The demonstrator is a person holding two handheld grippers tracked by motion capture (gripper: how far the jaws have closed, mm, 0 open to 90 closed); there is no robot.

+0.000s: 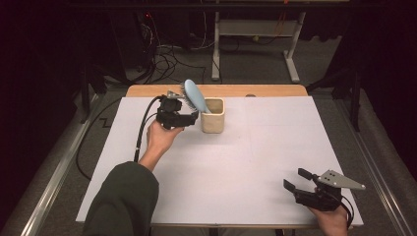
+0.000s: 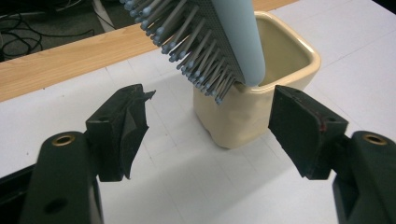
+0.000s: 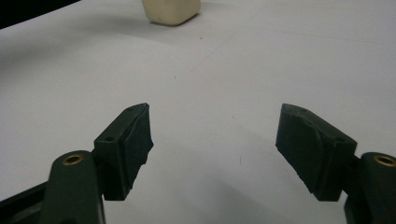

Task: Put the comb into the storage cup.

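Pale-blue hairbrush, grey bristles, leaning in cream cup

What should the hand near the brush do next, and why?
Probably draw the left gripper back a little from the cream cup. Its jaws stand open and hold nothing, while the blue hairbrush already stands handle-down in the cup, head leaning over the rim toward that gripper. Backing away gently avoids knocking it. The right gripper rests open, far off.

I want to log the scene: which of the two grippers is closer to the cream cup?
The left gripper, at the far left of the table. Its open jaws sit right beside the cream cup holding the blue hairbrush. The right gripper rests apart, at the near right corner.
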